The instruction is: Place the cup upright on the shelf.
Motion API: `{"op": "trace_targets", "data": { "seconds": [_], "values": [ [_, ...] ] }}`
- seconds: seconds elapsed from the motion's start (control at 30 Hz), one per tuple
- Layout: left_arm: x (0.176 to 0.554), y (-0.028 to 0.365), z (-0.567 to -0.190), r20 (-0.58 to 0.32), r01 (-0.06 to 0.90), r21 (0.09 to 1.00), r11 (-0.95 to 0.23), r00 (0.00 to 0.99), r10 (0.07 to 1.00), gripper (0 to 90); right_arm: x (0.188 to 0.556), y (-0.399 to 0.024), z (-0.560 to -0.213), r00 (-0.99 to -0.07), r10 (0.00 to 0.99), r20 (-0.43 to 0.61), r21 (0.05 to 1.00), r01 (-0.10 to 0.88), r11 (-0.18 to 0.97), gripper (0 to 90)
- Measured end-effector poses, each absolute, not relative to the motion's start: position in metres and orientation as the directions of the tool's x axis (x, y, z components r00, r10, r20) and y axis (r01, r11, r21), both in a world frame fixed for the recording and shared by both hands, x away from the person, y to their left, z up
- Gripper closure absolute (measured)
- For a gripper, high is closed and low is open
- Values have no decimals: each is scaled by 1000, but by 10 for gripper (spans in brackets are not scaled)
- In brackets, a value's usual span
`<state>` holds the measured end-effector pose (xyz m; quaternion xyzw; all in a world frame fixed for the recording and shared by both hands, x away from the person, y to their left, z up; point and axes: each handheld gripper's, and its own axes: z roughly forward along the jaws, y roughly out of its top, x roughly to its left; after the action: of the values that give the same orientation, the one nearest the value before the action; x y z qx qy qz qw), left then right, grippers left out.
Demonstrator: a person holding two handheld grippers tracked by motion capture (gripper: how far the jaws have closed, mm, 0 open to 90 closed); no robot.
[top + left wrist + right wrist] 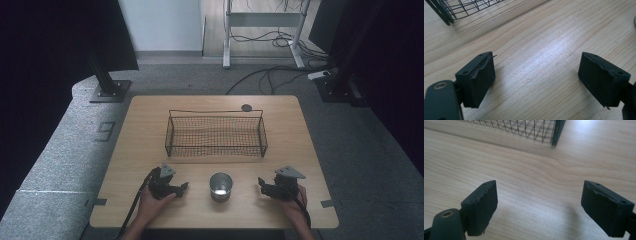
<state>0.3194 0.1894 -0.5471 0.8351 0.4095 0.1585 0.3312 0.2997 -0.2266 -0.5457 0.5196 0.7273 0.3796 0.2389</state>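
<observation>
A cup (220, 185) stands on the table (150, 130) between the left gripper (181, 188) and right gripper (261, 184). Both grippers' fingers (477, 77) are spread, holding nothing, with a wire basket (216, 134) beyond them.

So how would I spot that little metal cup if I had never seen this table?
Start at the wooden table and find the black wire basket in its middle. Come toward the person's edge: the cup stands alone on the bare wood, between the left gripper and the right gripper, touching neither. It is the only round, shiny, silver thing there; everything near it is black.
</observation>
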Motion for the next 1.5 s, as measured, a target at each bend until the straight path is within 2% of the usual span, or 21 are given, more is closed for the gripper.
{"op": "trace_targets", "data": {
  "seconds": [0.27,0.6,1.27,1.37,1.5],
  "values": [
    [319,189,-547,-6,579,683,-445,614,789,139,292,-225,-535,-371,926,66,828,539,156,143],
    [319,189,-547,-6,579,683,-445,614,789,139,279,-210,-518,-445,893,62,852,490,185,148],
    [320,189,-547,-7,579,683,-445,614,789,139,265,-191,-500,-528,843,104,880,444,170,154],
    [320,189,-547,-6,578,683,-446,615,789,139,264,-189,-496,-556,813,173,879,459,127,148],
    [320,189,-547,-6,578,683,-446,615,788,139,261,-185,-493,-573,801,175,883,451,129,148]
  ]
}}
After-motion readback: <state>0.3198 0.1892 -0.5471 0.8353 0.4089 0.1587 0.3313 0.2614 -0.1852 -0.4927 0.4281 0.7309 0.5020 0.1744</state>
